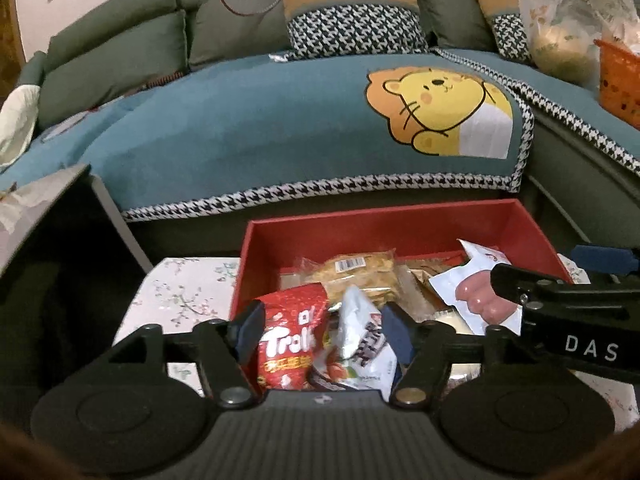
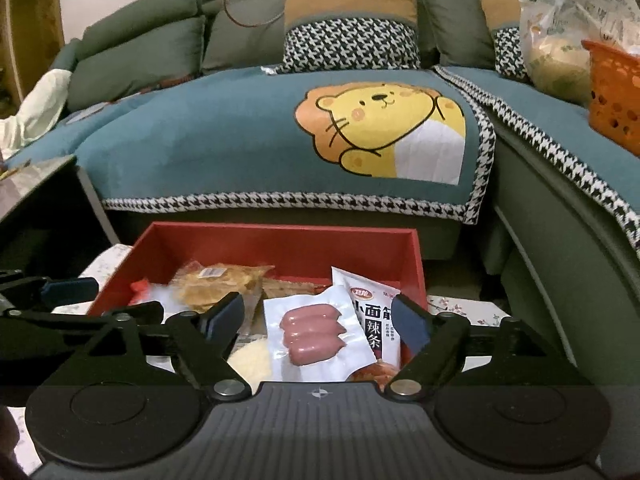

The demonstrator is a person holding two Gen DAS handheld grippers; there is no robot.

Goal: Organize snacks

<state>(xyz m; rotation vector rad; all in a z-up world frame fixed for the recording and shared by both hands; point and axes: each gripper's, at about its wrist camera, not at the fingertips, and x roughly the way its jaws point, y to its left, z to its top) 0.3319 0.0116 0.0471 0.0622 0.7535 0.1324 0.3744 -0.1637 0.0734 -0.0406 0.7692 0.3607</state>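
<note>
- The red box [image 2: 280,246] stands on the floral-print surface [image 1: 180,292] in front of the sofa [image 1: 248,128]. It holds all visible snacks. Its near wall is hidden behind both tools, so a forward push risks sliding the box toward the sofa.
- The left gripper [image 1: 324,326] has its fingers [image 1: 250,326] spread apart, with the red Trolli bag [image 1: 288,340] and a white-and-silver packet [image 1: 362,340] between them. Neither finger visibly presses either pack. Risk: closing here probably takes two packs at once, and the slick film lets one slip free during the lift.
- The right gripper [image 2: 318,320] has its fingers [image 2: 224,314] spread apart over the vacuum-packed sausages [image 2: 310,332]. The pack lies between the fingers, touching neither as far as can be seen. A white spicy-strip packet [image 2: 370,312] lies beside and partly under it, close to the right finger. Risk: a closing stroke catches that packet's edge together with the sausage pack.
- The two tools work near each other. In the left view, the right gripper's arm crosses over the sausage pack. Risk: simultaneous reaches cause the fingers of one tool to strike the body of the other.
- The clear-wrapped crackers [image 1: 356,276] lie farther back in the box, apart from all fingers. Risk: dragging front packs rearward crushes them.
</note>
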